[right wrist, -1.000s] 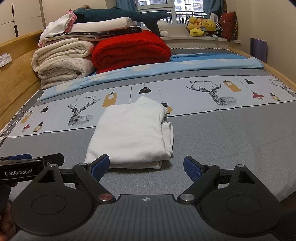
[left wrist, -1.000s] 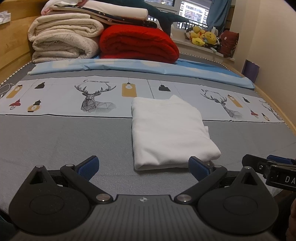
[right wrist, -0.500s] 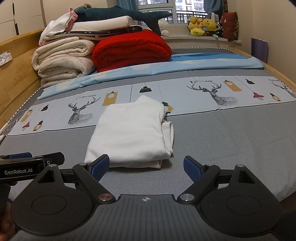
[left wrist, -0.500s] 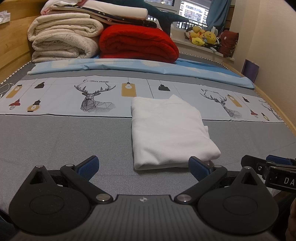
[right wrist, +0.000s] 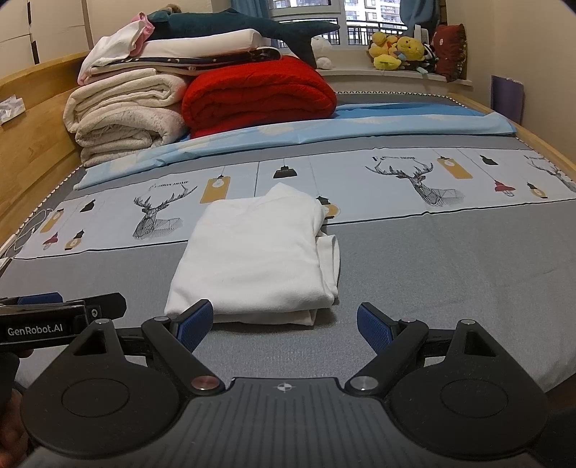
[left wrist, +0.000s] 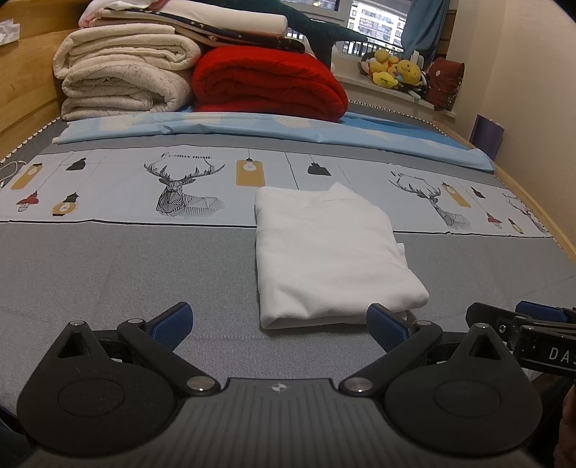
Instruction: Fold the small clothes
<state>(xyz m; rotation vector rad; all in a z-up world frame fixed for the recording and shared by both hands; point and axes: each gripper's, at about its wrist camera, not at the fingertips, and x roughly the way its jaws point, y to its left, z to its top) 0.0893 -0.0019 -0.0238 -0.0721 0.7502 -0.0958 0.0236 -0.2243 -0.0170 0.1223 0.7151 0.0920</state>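
Directly ahead of us the folded white garment [left wrist: 331, 252] lies flat on the grey bed cover [left wrist: 108, 273], its far edge reaching onto the printed strip with deer and lanterns [left wrist: 180, 187], and we take that garment as our landmark. Our left gripper [left wrist: 279, 320] hovers just short of its near edge with both blue-padded fingers spread wide and nothing between them; the right-hand pad [left wrist: 387, 325] sits just at the garment's near right corner, though we cannot tell whether it touches the cloth. Our right gripper [right wrist: 284, 320] is likewise wide and empty, its left pad [right wrist: 194, 320] overlapping the garment's near left corner in the right wrist view. Each gripper shows at the edge of the other's camera, so they flank the garment's near side. Nothing lies between the fingers and the cloth. Beyond the garment a light blue sheet [left wrist: 324, 129] runs across the bed, and behind that stand a rolled red blanket [right wrist: 255, 93] and, to its left, a stack of cream blankets [right wrist: 122, 111] topped with folded linens and a dark plush shark [right wrist: 244, 28]. Far behind and to the right, yellow plush toys [right wrist: 396, 50] sit on the window ledge. A wooden bed frame [right wrist: 32, 144] borders the left side.
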